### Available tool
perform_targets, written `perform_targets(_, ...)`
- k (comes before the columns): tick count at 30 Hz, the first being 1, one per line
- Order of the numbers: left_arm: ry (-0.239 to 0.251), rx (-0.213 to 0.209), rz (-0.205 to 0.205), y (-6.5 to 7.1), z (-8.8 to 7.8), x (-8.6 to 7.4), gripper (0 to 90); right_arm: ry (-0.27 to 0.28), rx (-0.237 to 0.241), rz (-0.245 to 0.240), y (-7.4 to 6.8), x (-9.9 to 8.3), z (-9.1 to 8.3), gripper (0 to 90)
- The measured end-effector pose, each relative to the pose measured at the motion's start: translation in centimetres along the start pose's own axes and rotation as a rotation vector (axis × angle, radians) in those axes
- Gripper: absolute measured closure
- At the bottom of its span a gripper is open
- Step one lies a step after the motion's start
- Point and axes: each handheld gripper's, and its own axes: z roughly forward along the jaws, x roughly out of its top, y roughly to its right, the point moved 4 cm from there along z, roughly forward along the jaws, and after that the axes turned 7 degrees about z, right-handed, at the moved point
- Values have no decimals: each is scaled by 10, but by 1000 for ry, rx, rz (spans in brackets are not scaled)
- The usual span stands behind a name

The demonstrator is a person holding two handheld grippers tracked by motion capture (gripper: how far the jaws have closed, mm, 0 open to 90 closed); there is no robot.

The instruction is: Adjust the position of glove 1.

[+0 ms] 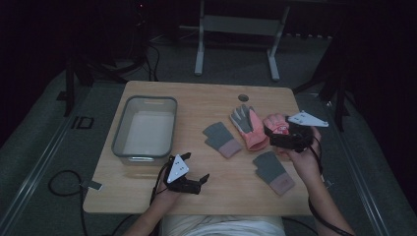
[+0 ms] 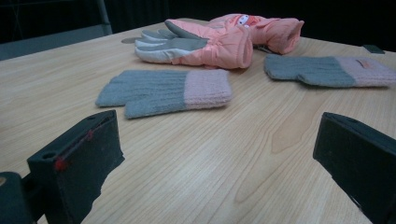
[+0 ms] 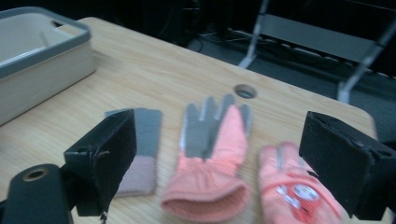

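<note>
Pink gloves (image 1: pixel 251 129) lie near the desk's (image 1: pixel 147 189) right edge, under the wide-open, empty right gripper (image 1: pixel 275 135). The left gripper (image 1: pixel 199 183) rests open at the front edge.

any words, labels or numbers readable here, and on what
No text can be read.
Pink glove with the printed back: a red and white print, blurred, with no letters to make out.
Grey knit glove: a small mark on its pink cuff, too small to read.
Bin: no label seen.

two pink gloves (image 1: pixel 248 128), two grey mittens (image 1: pixel 221 139), one bin (image 1: pixel 145 130)
</note>
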Motion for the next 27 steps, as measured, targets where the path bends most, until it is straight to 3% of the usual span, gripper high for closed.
perform_targets(6, 0, -2, 3, 0, 0, 0, 6, -15, 75, -52, -20, 2, 22, 175)
perform_targets(8, 0, -2, 1, 0, 0, 0, 6, -34, 131, -77, -31, 1, 35, 207)
perform_targets(13, -1, -3, 4, 0, 0, 0, 6, -71, 191, -113, -43, -4, 53, 240)
perform_targets(15, 0, -4, 4, 0, 0, 0, 6, -63, 185, -119, -48, -6, 60, 331)
perform_targets(20, 1, -4, 4, 0, 0, 0, 6, -102, 220, -123, -58, -11, 81, 370)
perform_targets(21, 2, -5, 4, 1, 0, 0, 6, -129, 240, -136, -63, -15, 92, 374)
perform_targets(27, 3, -7, 5, 1, 0, 0, 6, -177, 290, -143, -69, -21, 116, 413)
